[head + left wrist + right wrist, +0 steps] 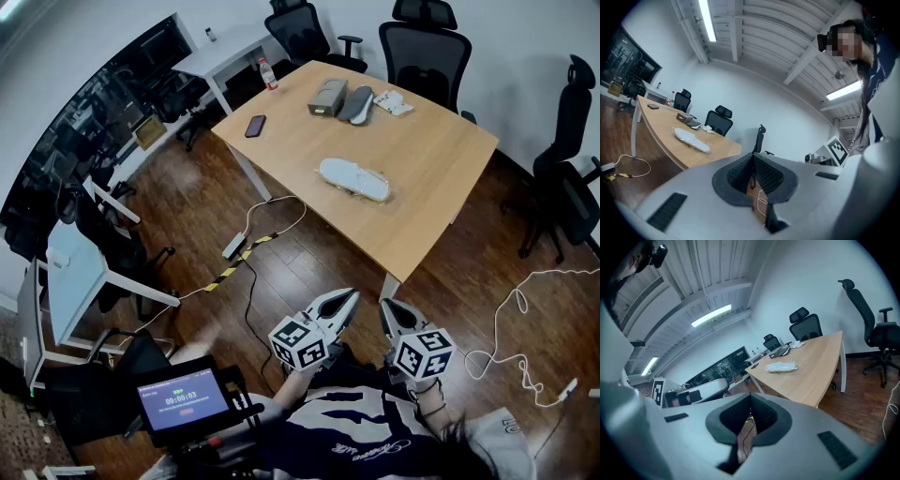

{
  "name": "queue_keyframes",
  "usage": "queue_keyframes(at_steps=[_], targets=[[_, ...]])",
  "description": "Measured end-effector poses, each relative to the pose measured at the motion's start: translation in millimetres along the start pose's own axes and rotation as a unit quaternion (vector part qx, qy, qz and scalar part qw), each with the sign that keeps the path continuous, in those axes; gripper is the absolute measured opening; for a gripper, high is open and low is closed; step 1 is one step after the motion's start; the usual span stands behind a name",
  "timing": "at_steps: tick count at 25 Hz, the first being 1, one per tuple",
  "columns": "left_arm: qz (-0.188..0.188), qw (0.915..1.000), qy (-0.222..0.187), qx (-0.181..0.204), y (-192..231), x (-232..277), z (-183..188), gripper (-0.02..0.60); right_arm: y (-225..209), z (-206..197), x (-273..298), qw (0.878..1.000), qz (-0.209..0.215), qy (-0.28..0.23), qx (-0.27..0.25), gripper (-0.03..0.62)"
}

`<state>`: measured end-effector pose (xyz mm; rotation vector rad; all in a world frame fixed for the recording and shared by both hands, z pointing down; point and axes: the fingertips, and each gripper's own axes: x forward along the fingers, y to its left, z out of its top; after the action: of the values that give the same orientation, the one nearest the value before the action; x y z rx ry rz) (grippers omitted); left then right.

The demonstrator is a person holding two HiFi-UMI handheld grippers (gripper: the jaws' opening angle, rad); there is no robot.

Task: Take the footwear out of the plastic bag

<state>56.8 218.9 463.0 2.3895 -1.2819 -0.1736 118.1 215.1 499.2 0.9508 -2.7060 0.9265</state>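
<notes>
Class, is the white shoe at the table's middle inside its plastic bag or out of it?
Inside: crinkled clear plastic shows around the shoe.

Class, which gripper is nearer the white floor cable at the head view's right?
Right. The right gripper hangs just left of the white cable; the left gripper is farther left again.

The table (441, 159) is light wood, smooth and not shiny. On the table, the plastic bag (353, 178) is thin, see-through and crinkly, with little shiny spots. The floor (309, 253) under the table is dark wood planks, glossy, with bright spots of light on it. The chairs (424, 56) behind the table have black mesh cloth backs. The left gripper (352, 293) and right gripper (384, 306) have smooth, dull grey-white plastic shells; their black pads (769, 173) look ribbed and rough
</notes>
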Motion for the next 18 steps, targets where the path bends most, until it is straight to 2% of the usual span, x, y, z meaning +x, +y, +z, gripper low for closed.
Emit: queue_keyframes(at_steps=[8,13,18], targets=[[0.010,0.9999,-0.013,-0.005,19,7,11,0.005,-16,11,11,1.000,-0.004,-0.005,0.004,-0.011],[0.006,0.9998,-0.011,-0.015,82,43,28,0.005,-45,37,64,1.000,-0.021,-0.008,0.005,-0.011],[-0.013,0.9997,-0.006,-0.021,141,69,61,0.005,-55,72,112,0.999,-0.047,-0.018,0.000,-0.011]])
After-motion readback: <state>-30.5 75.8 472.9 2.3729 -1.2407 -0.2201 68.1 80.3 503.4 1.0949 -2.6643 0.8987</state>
